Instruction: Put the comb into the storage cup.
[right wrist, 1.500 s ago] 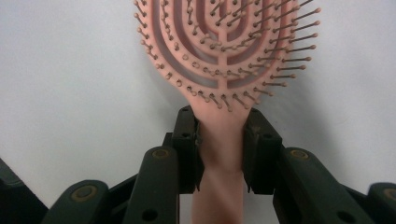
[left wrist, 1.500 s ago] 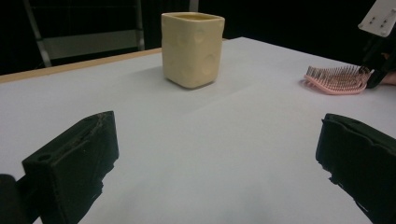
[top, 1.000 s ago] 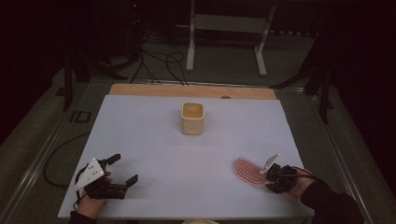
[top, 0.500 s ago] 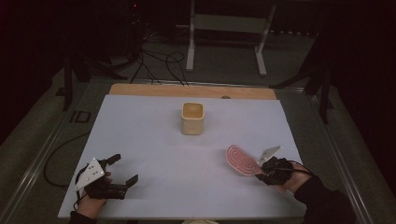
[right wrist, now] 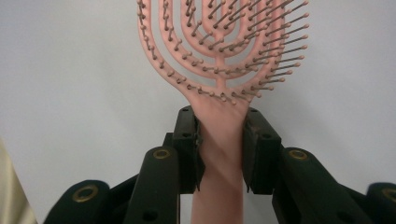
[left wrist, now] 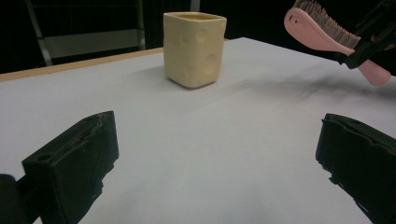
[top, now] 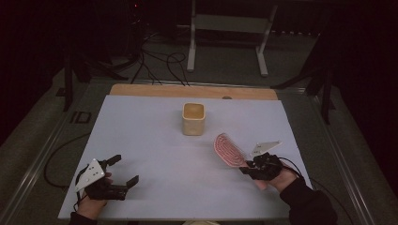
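Note:
A pink hairbrush (top: 227, 149) with bristles up hangs above the white table (top: 150, 136) at the right, held by its handle in my right gripper (top: 248, 167). In the right gripper view the jaws press on both sides of the hairbrush (right wrist: 219, 51) handle, right gripper (right wrist: 219, 149) shut on it. A cream square cup (top: 194, 118) stands upright at the table's middle back, to the left of and beyond the brush. My left gripper (top: 123, 169) rests at the front left, open with nothing between its jaws. The left gripper view looks at the cup (left wrist: 194, 48) and the hairbrush (left wrist: 327, 35).
A wooden strip (top: 192, 91) runs along the table's far edge. Beyond it the floor holds cables (top: 155, 58) and a metal stand (top: 225, 28). A dark sleeve (top: 307, 204) comes in at the front right corner.
My right gripper has lifted the hairbrush off the table and carried it left, toward the cup. The left gripper has stayed in place.

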